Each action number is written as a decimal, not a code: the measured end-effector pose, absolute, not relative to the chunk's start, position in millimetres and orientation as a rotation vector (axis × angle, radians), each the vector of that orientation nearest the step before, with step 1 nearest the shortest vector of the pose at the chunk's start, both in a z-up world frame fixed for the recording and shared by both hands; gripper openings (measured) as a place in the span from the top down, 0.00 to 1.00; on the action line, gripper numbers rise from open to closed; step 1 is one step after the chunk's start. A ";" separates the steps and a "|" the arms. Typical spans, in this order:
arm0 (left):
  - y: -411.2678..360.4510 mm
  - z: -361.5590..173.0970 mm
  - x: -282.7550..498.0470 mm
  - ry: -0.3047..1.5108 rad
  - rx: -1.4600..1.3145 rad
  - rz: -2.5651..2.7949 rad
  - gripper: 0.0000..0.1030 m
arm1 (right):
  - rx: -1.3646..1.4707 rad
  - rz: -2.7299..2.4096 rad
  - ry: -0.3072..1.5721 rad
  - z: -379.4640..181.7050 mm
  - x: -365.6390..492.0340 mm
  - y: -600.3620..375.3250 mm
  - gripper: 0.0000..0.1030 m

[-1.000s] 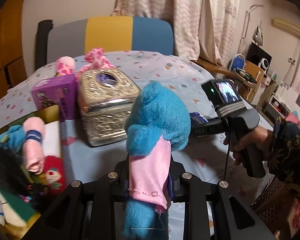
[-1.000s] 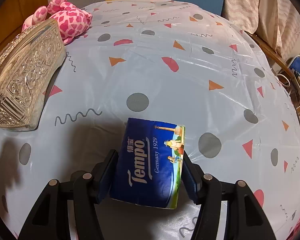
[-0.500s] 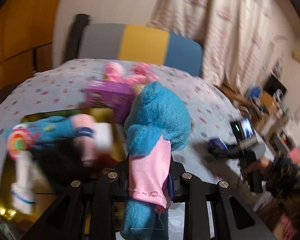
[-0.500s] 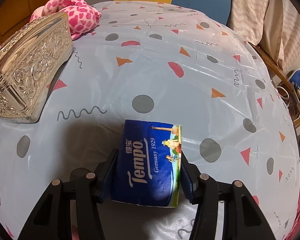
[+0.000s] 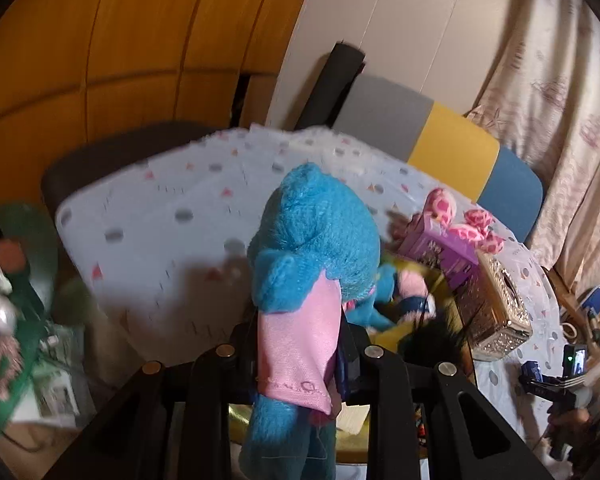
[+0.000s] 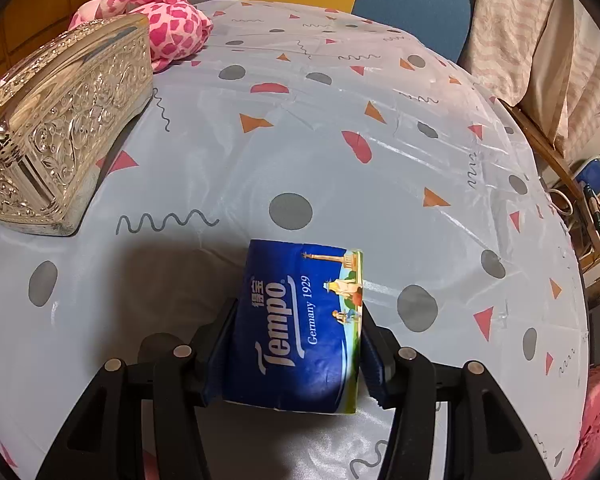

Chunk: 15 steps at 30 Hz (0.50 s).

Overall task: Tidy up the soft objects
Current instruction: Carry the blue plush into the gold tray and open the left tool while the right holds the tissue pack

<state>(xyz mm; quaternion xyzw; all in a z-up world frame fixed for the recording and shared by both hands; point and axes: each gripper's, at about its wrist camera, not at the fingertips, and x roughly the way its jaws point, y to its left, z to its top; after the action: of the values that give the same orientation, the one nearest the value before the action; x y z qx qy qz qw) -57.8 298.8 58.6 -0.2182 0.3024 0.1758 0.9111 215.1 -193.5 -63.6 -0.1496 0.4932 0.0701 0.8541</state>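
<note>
Patterned tablecloth (image 6: 340, 128) covers a table. Left gripper (image 5: 300, 354) pinches a blue plush (image 5: 316, 240); right gripper (image 6: 296, 350) clamps a tissue pack (image 6: 300, 320).

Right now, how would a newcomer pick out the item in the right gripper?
Look at the patterned tablecloth, in front of the silver embossed tissue box. Between the right gripper fingers sits a Tempo tissue pack: the only dark blue, lettered thing.

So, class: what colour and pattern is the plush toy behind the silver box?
Pink with darker pink patches, the plush toy shows best in the right wrist view.
</note>
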 end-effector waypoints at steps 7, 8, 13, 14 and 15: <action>260.7 26.0 -10.3 0.713 -0.460 0.225 0.73 | -0.314 0.144 1.036 -63.7 214.8 -193.6 0.47; 255.5 19.0 1.5 0.744 -0.460 0.209 0.73 | -0.314 0.144 1.036 -63.8 214.9 -193.7 0.47; 243.1 2.1 22.7 0.806 -0.398 0.258 0.51 | -0.317 0.148 1.036 -63.7 214.9 -193.8 0.47; 243.6 3.7 19.8 0.801 -0.393 0.261 0.45 | -0.320 0.149 1.034 -63.8 214.9 -193.5 0.47; 244.9 5.4 16.6 0.798 -0.389 0.261 0.41 | -0.323 0.150 1.033 -63.7 215.0 -193.2 0.47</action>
<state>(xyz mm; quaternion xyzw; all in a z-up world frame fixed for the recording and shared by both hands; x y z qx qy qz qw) 16.6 244.9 5.4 -0.1878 0.3849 0.1259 0.8948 215.0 -193.2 -63.7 -0.1538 0.4913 0.0711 0.8544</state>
